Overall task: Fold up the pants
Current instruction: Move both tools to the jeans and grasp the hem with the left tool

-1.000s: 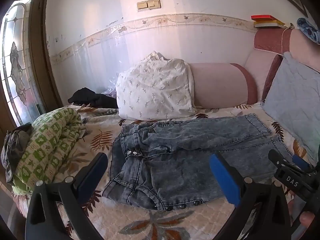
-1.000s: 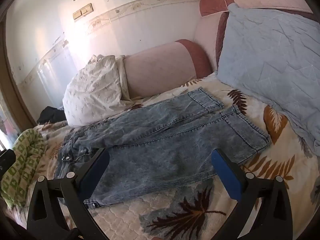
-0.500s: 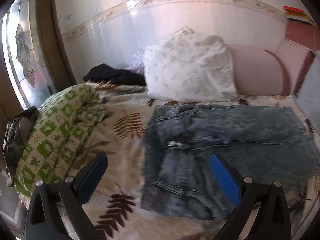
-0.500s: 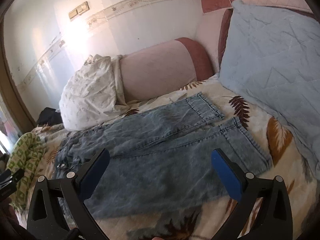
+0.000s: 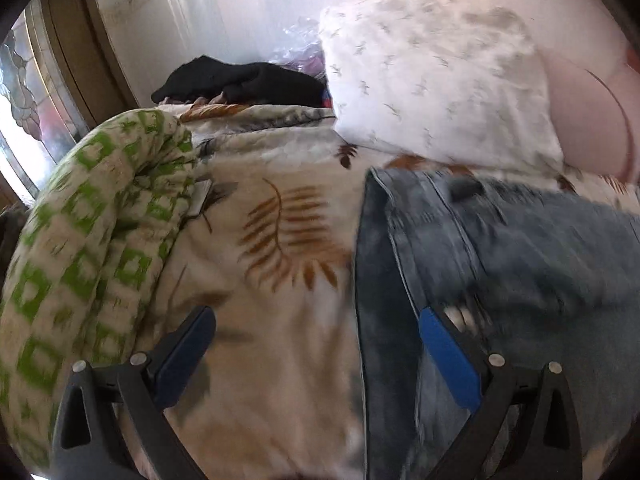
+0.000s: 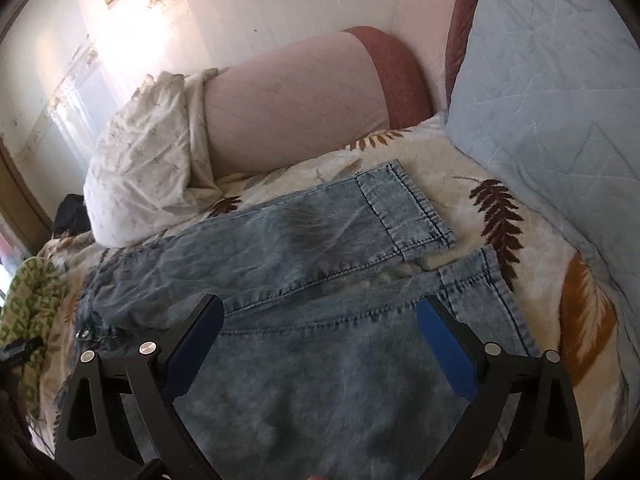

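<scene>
The left gripper [image 5: 316, 344] hangs released over the bed [image 5: 288, 216], one finger above the bedspread and the other above the waistband edge of the pants [image 5: 500, 248], which lie flat across the bed beside a green quilt [image 5: 92, 240] and below a white pillow [image 5: 436, 80]. The right gripper [image 6: 320, 332] is released too, low over the nearer leg short of the cuffs [image 6: 416, 208]. Nothing is grasped; this looks like the approach before a first fold. Next, each gripper likely needs to pinch an edge.
</scene>
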{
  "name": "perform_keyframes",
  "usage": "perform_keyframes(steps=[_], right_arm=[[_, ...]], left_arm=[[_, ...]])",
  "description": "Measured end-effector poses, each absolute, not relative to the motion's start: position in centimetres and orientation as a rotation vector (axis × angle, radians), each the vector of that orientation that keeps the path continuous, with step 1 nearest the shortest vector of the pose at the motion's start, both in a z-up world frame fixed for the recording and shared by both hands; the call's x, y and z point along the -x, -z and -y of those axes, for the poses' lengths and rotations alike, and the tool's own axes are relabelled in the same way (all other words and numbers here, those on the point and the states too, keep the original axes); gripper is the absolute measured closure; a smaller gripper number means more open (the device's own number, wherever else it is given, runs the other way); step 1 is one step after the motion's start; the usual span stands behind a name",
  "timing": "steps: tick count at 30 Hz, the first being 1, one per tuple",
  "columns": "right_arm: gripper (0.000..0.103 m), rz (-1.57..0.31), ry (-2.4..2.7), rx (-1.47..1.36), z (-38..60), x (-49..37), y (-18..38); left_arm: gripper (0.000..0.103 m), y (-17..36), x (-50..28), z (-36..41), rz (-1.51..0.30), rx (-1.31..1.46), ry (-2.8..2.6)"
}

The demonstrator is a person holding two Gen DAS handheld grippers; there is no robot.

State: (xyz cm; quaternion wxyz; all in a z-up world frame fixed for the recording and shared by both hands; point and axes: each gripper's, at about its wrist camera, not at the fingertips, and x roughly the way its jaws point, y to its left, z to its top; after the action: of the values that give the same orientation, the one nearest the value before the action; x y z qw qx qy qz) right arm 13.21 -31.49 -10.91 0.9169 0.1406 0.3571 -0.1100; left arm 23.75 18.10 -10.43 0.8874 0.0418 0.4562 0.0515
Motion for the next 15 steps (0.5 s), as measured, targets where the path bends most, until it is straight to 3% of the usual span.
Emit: perform_keyframes(steps=[8,11,13,15], right_arm=[[0.008,-0.784,0.239,-0.215,31.8,-16.5,12.6],[0.011,-0.792,0.231,-0.194,32.1,-17.3,12.7],[0.012,-0.784,0.226,-0.212,32.7,-17.8,12.5],[0.012,-0.771,0.240,-0.218,33.2,-18.2,12.1]], left_arm=[[0.003,12.2,-34.2,-16.8,-1.016,0.080,-0.078],[0.020,13.3,-37.2,-15.8,-1.063,0.107,-0.059],[0.025,14.2,-38.8,-15.5,-1.106,0.122,-0.048],[0.040,14.8,-39.8,-15.3,-1.121,0.141,-0.042]])
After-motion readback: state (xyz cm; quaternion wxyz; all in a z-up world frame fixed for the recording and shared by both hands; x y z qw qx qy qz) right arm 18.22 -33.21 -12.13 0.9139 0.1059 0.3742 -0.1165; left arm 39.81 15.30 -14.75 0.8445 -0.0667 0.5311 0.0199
